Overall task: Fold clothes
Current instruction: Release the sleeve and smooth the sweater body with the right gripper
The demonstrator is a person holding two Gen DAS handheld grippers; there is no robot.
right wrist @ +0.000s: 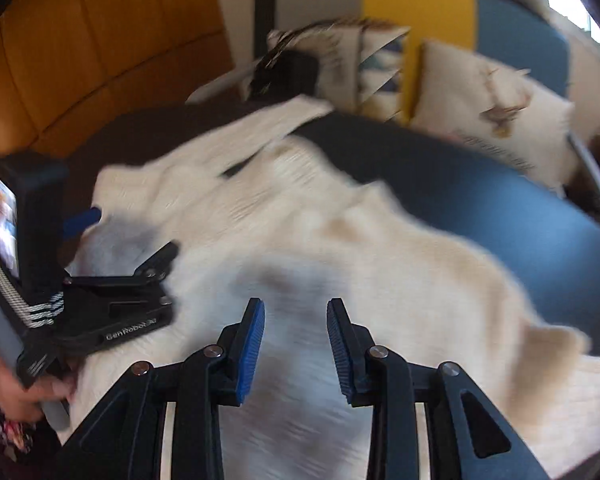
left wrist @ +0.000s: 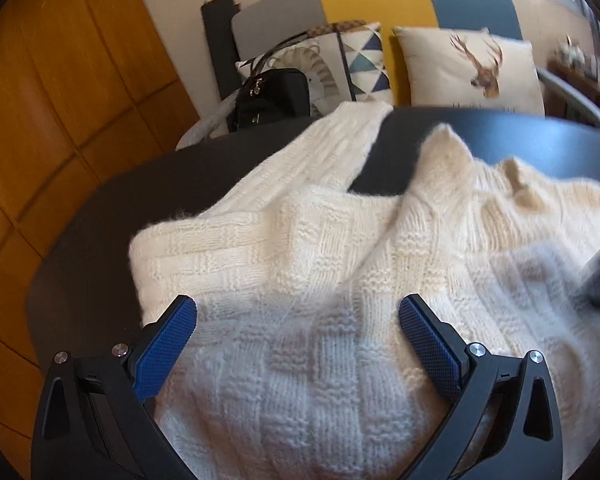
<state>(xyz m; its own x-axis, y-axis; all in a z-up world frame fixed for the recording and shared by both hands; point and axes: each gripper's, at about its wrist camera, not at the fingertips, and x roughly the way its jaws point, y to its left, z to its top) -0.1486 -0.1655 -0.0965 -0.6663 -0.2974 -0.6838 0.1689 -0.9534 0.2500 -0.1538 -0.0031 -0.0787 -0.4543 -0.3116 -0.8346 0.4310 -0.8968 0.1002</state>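
A cream knitted sweater lies spread and rumpled on a dark round table, one sleeve reaching toward the far edge. My left gripper hovers over its near part, open wide, nothing between the blue pads. In the blurred right wrist view the sweater covers most of the table. My right gripper stands over it with a narrow gap between its pads, holding nothing. The left gripper shows at the left of that view, over the sweater's left part, held by a hand.
Behind the table stands a grey, yellow and blue sofa with a deer cushion, a triangle-pattern cushion and a black bag. Wooden flooring lies to the left.
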